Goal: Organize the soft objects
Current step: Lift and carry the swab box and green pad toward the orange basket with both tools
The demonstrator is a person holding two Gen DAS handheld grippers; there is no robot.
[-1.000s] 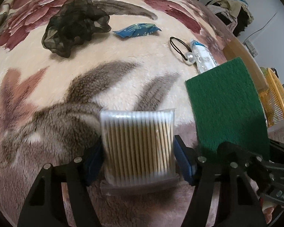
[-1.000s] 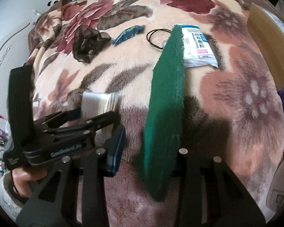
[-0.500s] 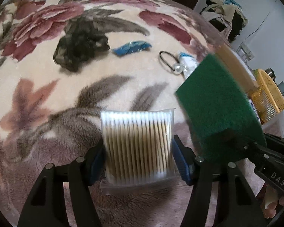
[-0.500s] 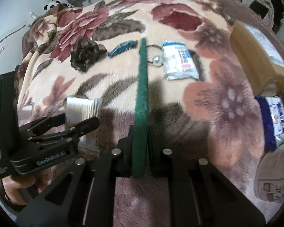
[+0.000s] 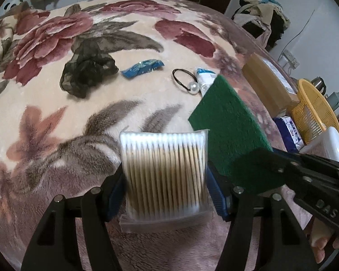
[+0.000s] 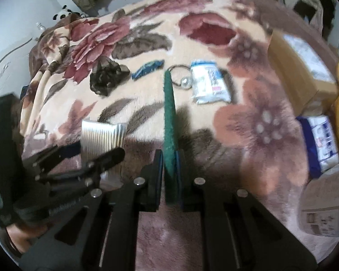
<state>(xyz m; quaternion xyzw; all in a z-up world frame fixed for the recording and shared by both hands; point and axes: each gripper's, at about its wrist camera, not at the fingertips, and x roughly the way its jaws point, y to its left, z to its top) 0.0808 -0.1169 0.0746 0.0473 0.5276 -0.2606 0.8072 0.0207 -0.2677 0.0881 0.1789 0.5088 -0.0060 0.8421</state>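
Working left to right across the bed [image 5: 45,117], I see four things lying on the floral blanket, not yet gathered: a crumpled black scrunchie [image 5: 88,72], then a blue packet [image 5: 142,67], a hair tie with a pearl bead [image 5: 187,83] and, partly hidden in the left view, a white tissue pack [image 6: 209,84]. They sit in a loose row, well apart from both tools. I judge the tidying only begun, with two items picked up and no sign of where they are meant to go.

My left hand-held gripper [image 5: 165,178] stands fairly wide, its blue pads pressing the two sides of a clear pack of cotton swabs [image 5: 163,171], which is upright and clear of the blanket.

Just beside it on the right, my right hand-held gripper [image 6: 169,176] is almost fully closed, pinching the lower end of a thin green scouring pad [image 6: 169,117]. The pad stands on edge, reaching forward toward the hair tie without touching it.
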